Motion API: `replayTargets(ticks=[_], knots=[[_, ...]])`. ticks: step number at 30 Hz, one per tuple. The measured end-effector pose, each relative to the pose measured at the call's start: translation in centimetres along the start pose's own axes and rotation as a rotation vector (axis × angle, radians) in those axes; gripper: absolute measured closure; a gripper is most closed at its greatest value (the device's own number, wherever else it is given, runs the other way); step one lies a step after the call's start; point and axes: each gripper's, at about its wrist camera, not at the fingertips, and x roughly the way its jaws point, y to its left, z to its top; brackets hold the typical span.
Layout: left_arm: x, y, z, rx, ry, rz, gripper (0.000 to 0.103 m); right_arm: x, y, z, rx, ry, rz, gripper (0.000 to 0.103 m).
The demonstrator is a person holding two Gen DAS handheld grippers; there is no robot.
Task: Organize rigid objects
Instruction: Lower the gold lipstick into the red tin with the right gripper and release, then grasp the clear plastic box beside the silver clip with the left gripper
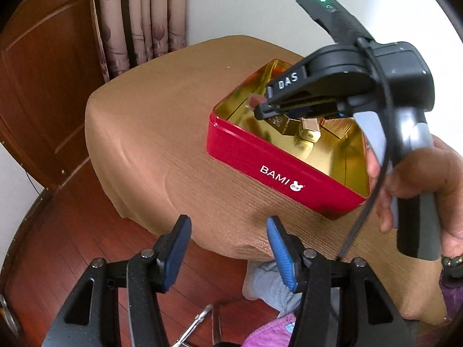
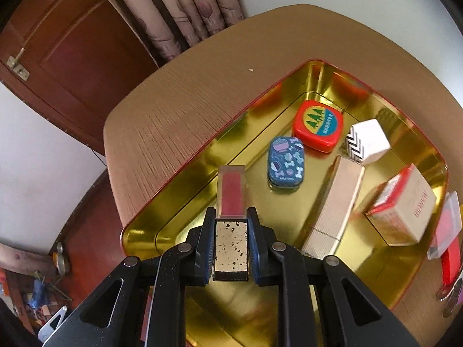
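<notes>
My right gripper [image 2: 231, 214] is shut on a lip gloss tube [image 2: 231, 190] with a gold-flecked cap, held above the near left part of the gold-lined red tin [image 2: 139, 231]. The tin holds a blue patterned tin [image 2: 285, 162], a red round-cornered tin [image 2: 318, 125], a white zigzag box [image 2: 367, 141], a long beige box [image 2: 335, 202] and a cream and red box [image 2: 402, 211]. In the left wrist view the right gripper [image 1: 260, 107] hovers over the red BAMI tin [image 1: 277, 173]. My left gripper [image 1: 228, 228] is open and empty, at the table's near edge.
The tin stands on a tan wooden table [image 1: 150, 133]. A red keychain item [image 2: 448, 231] lies on the table past the tin's right rim. A wooden door [image 2: 75, 46] and curtain [image 2: 179, 8] stand behind the table.
</notes>
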Motion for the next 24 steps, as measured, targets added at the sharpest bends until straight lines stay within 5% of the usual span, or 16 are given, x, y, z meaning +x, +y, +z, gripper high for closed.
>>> replayTargets(ticks=[6, 12, 13, 15, 19, 24], knots=[[0.5, 0.4, 0.2, -0.011, 0.02, -0.001, 0.047, 0.3, 0.2, 0.5, -0.005, -0.02, -0.026, 0.081], [0.1, -0.4, 0.1, 0.021, -0.001, 0.027, 0.047, -3.7, -0.1, -1.1, -0.027, -0.157, -0.009, 0.075], [-0.1, -0.5, 0.1, 0.029, -0.01, 0.032, 0.047, -5.2, -0.4, -2.0, -0.027, -0.213, 0.001, 0.071], [-0.5, -1.0, 0.0, 0.046, -0.026, 0.041, 0.047, -8.4, -1.6, -4.8, -0.023, -0.331, -0.01, 0.041], [-1.2, -2.4, -0.4, 0.109, -0.053, 0.038, 0.047, -14.3, -7.4, -13.3, 0.041, -0.524, -0.193, 0.033], [-2.1, -5.4, -1.0, 0.228, -0.089, -0.024, 0.047, -16.8, -17.8, -21.7, 0.177, -0.464, -0.502, 0.032]])
